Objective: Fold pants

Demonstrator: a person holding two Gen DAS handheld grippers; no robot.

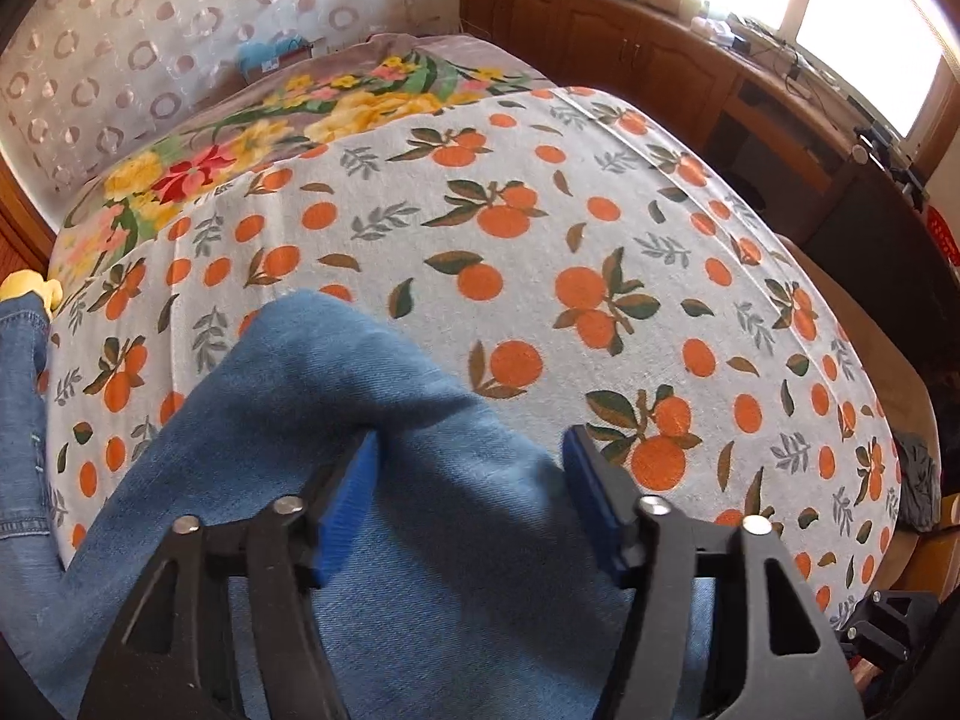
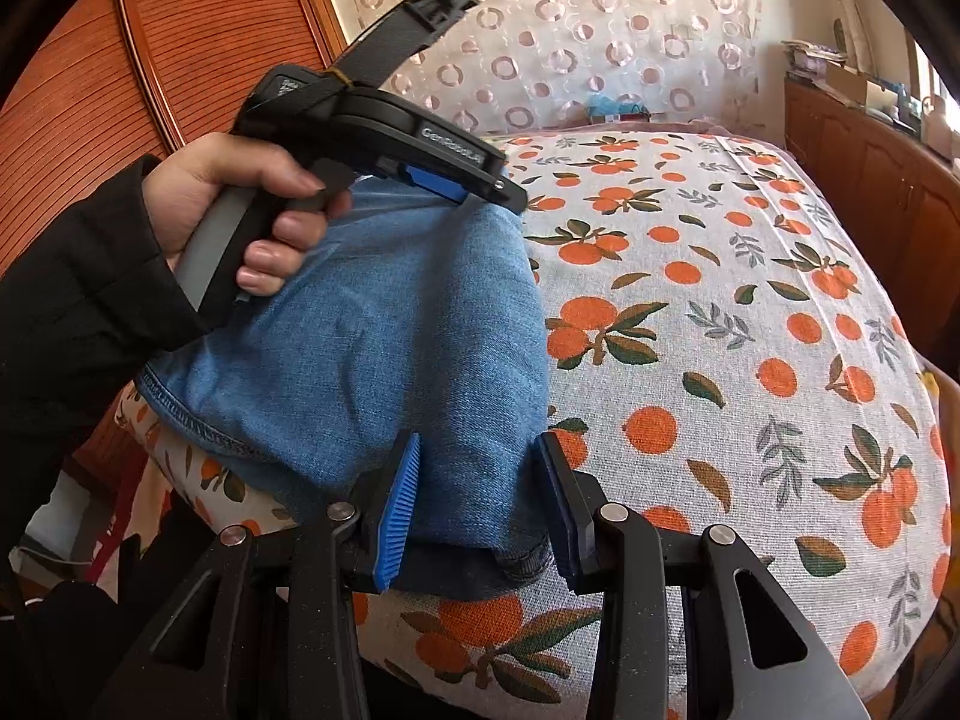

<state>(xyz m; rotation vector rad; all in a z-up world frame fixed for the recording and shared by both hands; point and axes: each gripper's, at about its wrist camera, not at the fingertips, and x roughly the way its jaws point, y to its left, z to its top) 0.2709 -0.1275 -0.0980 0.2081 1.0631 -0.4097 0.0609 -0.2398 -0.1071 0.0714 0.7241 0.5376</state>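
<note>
Nearest the lens in the left wrist view: the left gripper [image 1: 471,483], jaws standing wide, blue pads [image 1: 351,501] either side of a raised denim fold but not pressing it; nothing held. The jeans [image 1: 384,480] lie under and between those jaws, running back toward the camera, with a rounded folded end pointing up the bed; more denim shows at the far left edge of that view. Cloth rests on the orange-print bedspread [image 1: 600,228] near the bed's near edge, left of centre; a floral blanket [image 1: 252,138] lies beyond toward the wall, and wooden cabinets [image 1: 630,42] run along the right side. From the right wrist view, left to right: the person's hand [image 2: 240,210] in a dark sleeve grips the left gripper's handle, its tip down on the far top of the denim stack; then the right gripper [image 2: 480,498], jaws partly open, straddling the near corner of the folded jeans, pads [image 2: 399,510] beside the cloth; I cannot tell whether they pinch it. Judgement: the stack's long axis runs away from the right gripper toward the left one, so both tools sit at opposite ends of the same bundle. The next fold probably turns on carrying one end over the other; the right gripper is nearer the hemmed end.
</note>
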